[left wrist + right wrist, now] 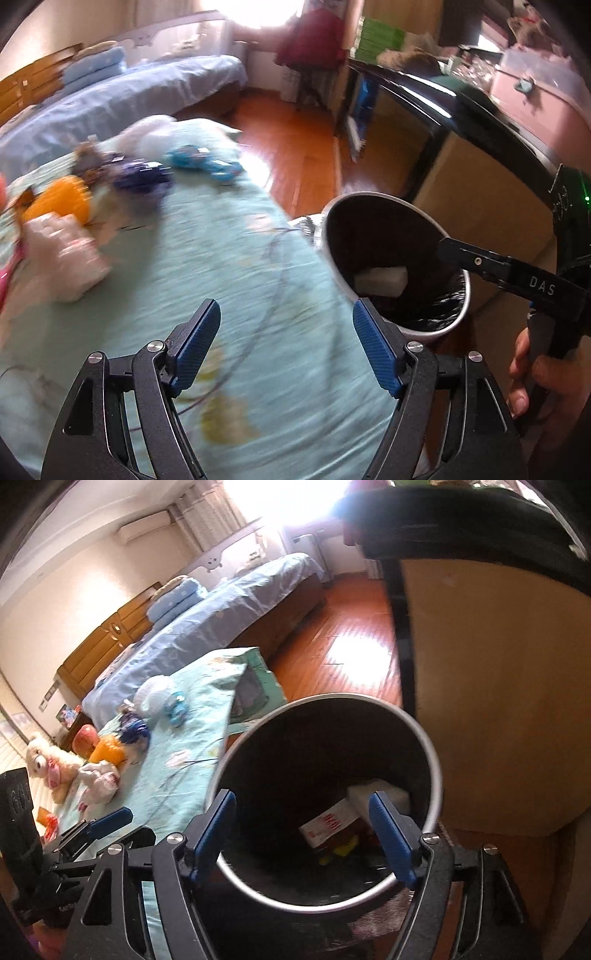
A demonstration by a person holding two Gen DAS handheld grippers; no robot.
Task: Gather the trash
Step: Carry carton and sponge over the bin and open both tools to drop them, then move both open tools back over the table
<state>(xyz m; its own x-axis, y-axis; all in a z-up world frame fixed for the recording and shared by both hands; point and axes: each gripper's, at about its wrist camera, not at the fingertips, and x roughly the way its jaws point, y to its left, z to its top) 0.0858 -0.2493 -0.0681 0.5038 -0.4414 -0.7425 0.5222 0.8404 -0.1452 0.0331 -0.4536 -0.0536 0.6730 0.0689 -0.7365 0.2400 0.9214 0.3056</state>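
Left wrist view looks over a pale green flowered bedspread (207, 266), the left gripper (286, 347) spread wide above it with nothing between its two blue pads. To its right stands the round white-rimmed waste bin with a black liner (458, 317), upright, its mouth facing up, on the floor just beside the bed's edge. Only one white block of trash (380, 280) shows inside from here. A hand (543, 384) at the right edge holds the other tool's handle.

Right wrist view looks straight down into the bin (432, 753); the right gripper (303, 830) hangs over its mouth, jaws wide apart and empty. This view alone shows three pieces at the bottom: the white block (384, 794), a white carton with red print (328, 825) lying with its long axis slanting up to the right, and a small yellow scrap (343, 849).

Still on the bedspread, five blurred pieces: a white crumpled wrapper (70, 254), an orange pouch (62, 203), a dark blue wrapper (142, 177), a light blue packet (205, 162) lying crosswise, and a white plastic bag (151, 134). A cream teddy bear (48, 768) appears only in the right view.
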